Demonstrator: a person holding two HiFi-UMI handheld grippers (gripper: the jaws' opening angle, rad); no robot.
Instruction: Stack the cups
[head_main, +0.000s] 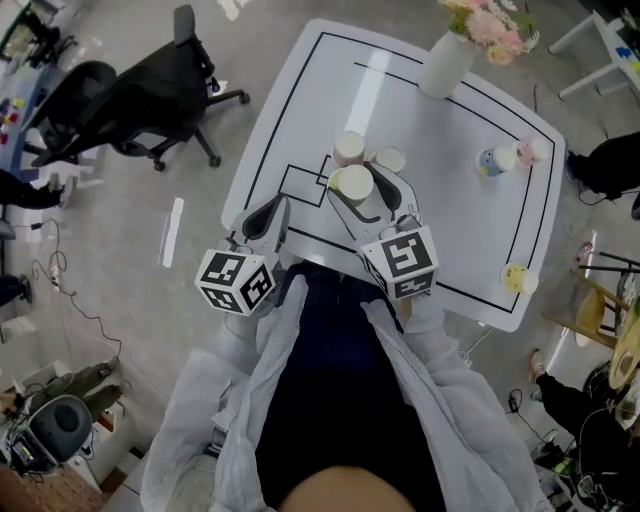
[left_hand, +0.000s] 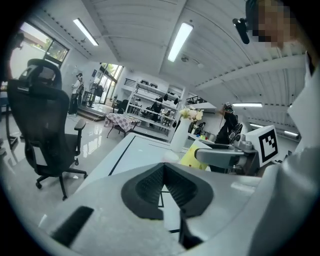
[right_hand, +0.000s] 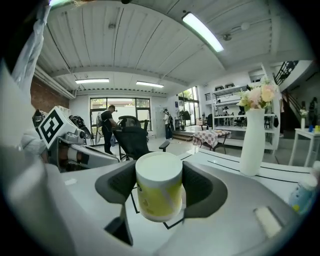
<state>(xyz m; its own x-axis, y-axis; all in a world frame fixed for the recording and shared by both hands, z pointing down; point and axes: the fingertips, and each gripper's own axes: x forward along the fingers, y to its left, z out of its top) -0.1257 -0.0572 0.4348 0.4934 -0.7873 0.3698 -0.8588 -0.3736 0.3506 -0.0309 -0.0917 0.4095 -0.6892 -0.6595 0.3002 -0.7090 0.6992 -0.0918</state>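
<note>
Grey flooring surrounds a white table (head_main: 480, 230) marked with black lines; an office chair (head_main: 140, 100) stands on the floor at 10 o'clock. A white vase (head_main: 446, 62) of flowers (head_main: 490, 25) stands at the table's 12 o'clock edge.

The right gripper (right_hand: 159, 182) pinches a yellow cup (head_main: 352, 184) between both pads, bottom toward the camera, clear of the table. A small dark mark on the cup wall is too small to read.

The left gripper (left_hand: 163, 170) has its jaws pressed together with nothing between them.

Each gripper carries a marker cube (head_main: 237, 281) printed with black-and-white squares; no lettering is legible.

A pink cup (head_main: 348, 148) and a pale cup (head_main: 391, 159) stand just beyond the held cup, at 12 and 1 o'clock. A blue cup (head_main: 488, 163) and a second pink cup (head_main: 530, 152) sit at 2 o'clock. A second yellow cup (head_main: 516, 279) is at the 4 o'clock edge.
</note>
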